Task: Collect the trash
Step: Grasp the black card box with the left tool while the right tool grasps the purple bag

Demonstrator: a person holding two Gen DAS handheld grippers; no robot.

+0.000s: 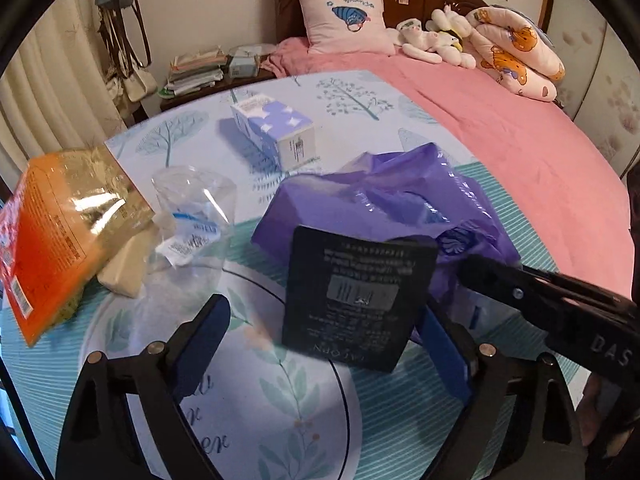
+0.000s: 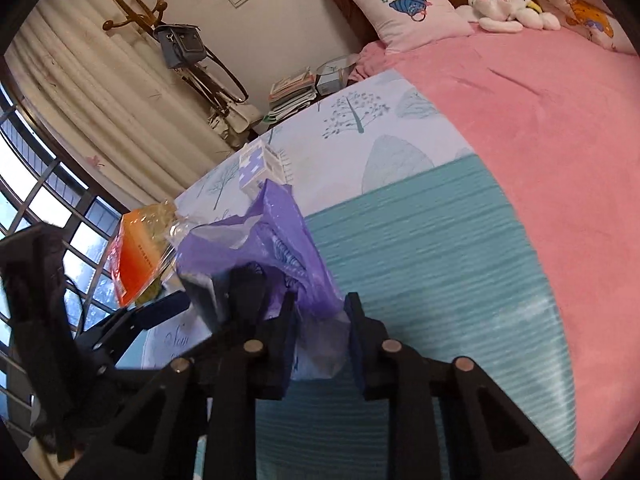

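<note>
A purple plastic bag (image 1: pixel 384 196) lies on the patterned mat (image 1: pixel 360 96) on the bed; it also shows in the right wrist view (image 2: pixel 276 240). My right gripper (image 2: pixel 320 336) is shut on the bag's edge, and its finger (image 1: pixel 540 292) reaches in from the right. A black box (image 1: pixel 352 296) stands tilted at the bag's mouth, between the open fingers of my left gripper (image 1: pixel 320 344), leaning by the right finger. An orange packet (image 1: pixel 60 240), a crumpled clear bottle (image 1: pixel 192 216), a beige bar (image 1: pixel 124 268) and a blue-and-white carton (image 1: pixel 276 128) lie on the mat.
The pink bedspread (image 1: pixel 500 152) stretches right, with a pink pillow (image 1: pixel 344 16), plush toys (image 1: pixel 436 36) and a rolled quilt (image 1: pixel 516 48) at the headboard. A nightstand with stacked papers (image 1: pixel 200 68) and a coat rack with bags (image 1: pixel 120 20) stand at the left.
</note>
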